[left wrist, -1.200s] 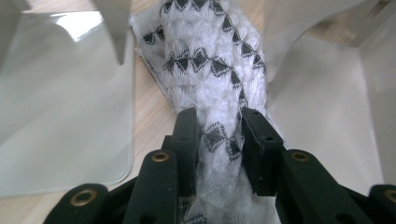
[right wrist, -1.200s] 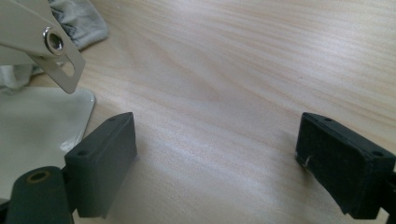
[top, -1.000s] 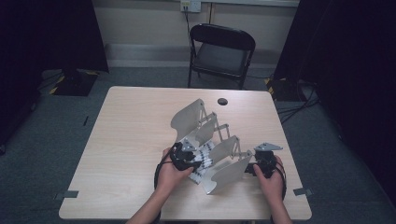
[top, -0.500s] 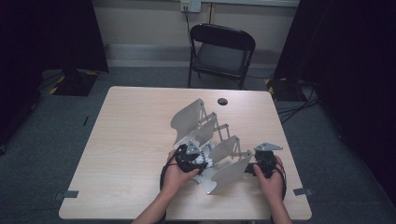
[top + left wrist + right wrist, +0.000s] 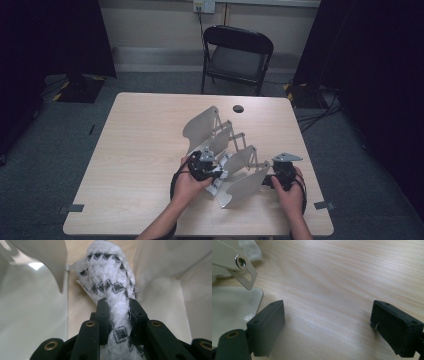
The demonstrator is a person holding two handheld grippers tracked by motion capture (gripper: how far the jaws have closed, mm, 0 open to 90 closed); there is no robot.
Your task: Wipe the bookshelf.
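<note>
A white knitted cloth with black zigzag bands (image 5: 110, 270) lies between the pale panels (image 5: 30, 310) of a hinged folding rack (image 5: 202, 125). My left gripper (image 5: 119, 312) is shut on this cloth; its jaws have just been closing, and the fabric is pinched between the pads. From above, the left gripper (image 5: 216, 172) sits at the rack's near-left side. My right gripper (image 5: 327, 315) stands open over bare wood, with nothing between its fingers. It rests at the rack's near-right end (image 5: 265, 181), beside a panel (image 5: 232, 307) and a metal link arm (image 5: 242, 265).
The rack stretches diagonally across the middle of the wooden table (image 5: 140, 150). A small black round object (image 5: 238, 108) lies near the far edge. A black folding chair (image 5: 237, 55) stands behind the table.
My left hand has shifted slightly to the right against the rack. The right hand and the rack have stayed where they were.
</note>
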